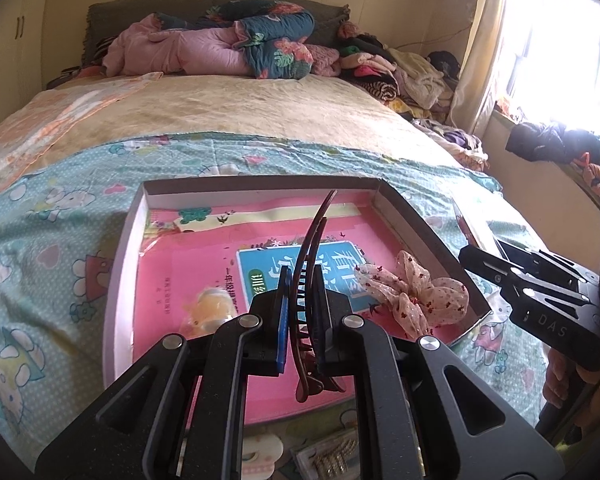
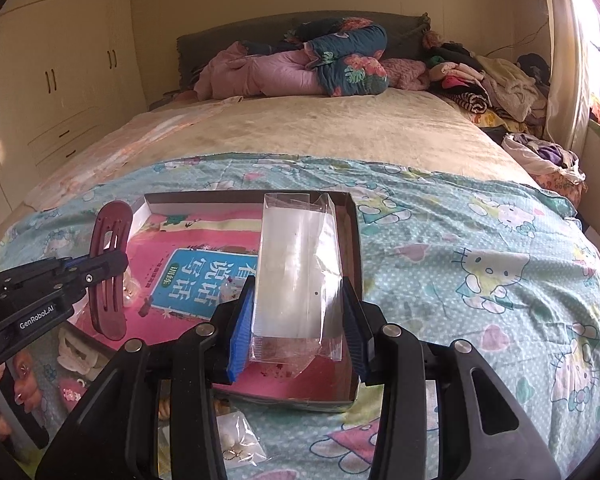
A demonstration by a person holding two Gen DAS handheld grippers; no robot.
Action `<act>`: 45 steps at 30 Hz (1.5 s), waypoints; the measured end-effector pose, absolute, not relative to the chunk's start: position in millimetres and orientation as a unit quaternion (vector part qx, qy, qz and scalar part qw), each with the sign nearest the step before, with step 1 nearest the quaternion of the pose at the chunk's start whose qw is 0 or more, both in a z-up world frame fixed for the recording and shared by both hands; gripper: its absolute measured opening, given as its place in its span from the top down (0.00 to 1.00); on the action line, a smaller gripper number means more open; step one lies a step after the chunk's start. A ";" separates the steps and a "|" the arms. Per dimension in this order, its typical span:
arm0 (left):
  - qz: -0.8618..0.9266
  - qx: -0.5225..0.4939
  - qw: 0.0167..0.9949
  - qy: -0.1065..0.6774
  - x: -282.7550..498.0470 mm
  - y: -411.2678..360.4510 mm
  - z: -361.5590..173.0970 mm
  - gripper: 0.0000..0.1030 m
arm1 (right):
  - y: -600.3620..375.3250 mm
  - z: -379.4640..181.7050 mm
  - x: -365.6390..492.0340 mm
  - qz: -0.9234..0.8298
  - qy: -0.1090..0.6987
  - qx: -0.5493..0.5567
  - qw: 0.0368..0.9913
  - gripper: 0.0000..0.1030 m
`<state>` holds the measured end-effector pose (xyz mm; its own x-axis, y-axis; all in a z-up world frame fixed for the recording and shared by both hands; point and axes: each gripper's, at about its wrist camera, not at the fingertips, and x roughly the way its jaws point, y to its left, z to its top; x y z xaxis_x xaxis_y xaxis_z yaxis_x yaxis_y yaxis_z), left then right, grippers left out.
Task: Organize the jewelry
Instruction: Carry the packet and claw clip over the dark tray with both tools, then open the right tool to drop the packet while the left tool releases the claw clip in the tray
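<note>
Pinching a brown hair clip (image 1: pixel 315 228) in the left gripper (image 1: pixel 302 284), jaws pressed together on its toothed middle, long axis standing up toward the top of the left wrist frame, hinge end hanging low behind the pads. Holding a clear plastic bag (image 2: pixel 296 248) in the right gripper (image 2: pixel 299 284), jaws part-spread and clamping its lower sides, the bag rising upright at frame centre. Hovering both over the shallow box (image 2: pixel 236 197) on the bed (image 2: pixel 420 216), with a spotted scrunchie (image 1: pixel 416 296) lying at the box's lower right in the left wrist view. Judging the coming move as feeding clip into bag (mouth seemingly at the far, upper end, though not telling whether it gapes). Sitting the clip at the left of the bag in the right wrist frame, well apart, long axes roughly parallel. Needing, then, to bring the clip's tip across to the right and above that upper edge before lowering it in lengthwise.
</note>
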<state>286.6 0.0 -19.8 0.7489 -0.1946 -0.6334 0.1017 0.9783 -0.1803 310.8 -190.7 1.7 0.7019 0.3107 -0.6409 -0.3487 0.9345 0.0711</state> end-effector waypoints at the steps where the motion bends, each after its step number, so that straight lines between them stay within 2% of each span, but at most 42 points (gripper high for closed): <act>1: -0.080 -0.065 0.931 0.350 289.9 -2.5 -22.2 0.96 | -191.4 0.2 314.2 0.179 0.345 -0.027 0.921 0.62; 28: -0.073 -0.045 0.917 0.389 314.3 -28.8 -50.3 0.95 | -182.0 -39.0 346.1 0.190 0.377 -0.044 0.905 0.61; 33: -0.069 -0.051 0.918 0.388 308.0 -24.6 -50.2 0.89 | -185.2 -39.2 344.2 0.191 0.375 -0.035 0.906 0.60; 40: -0.066 -0.057 0.920 0.383 298.8 -21.9 -46.3 0.82 | -192.0 -33.8 338.9 0.197 0.372 -0.013 0.907 0.48; 45: -0.064 -0.060 0.923 0.375 292.1 -19.6 -38.9 0.75 | -199.8 -24.0 330.2 0.199 0.360 0.000 0.912 0.32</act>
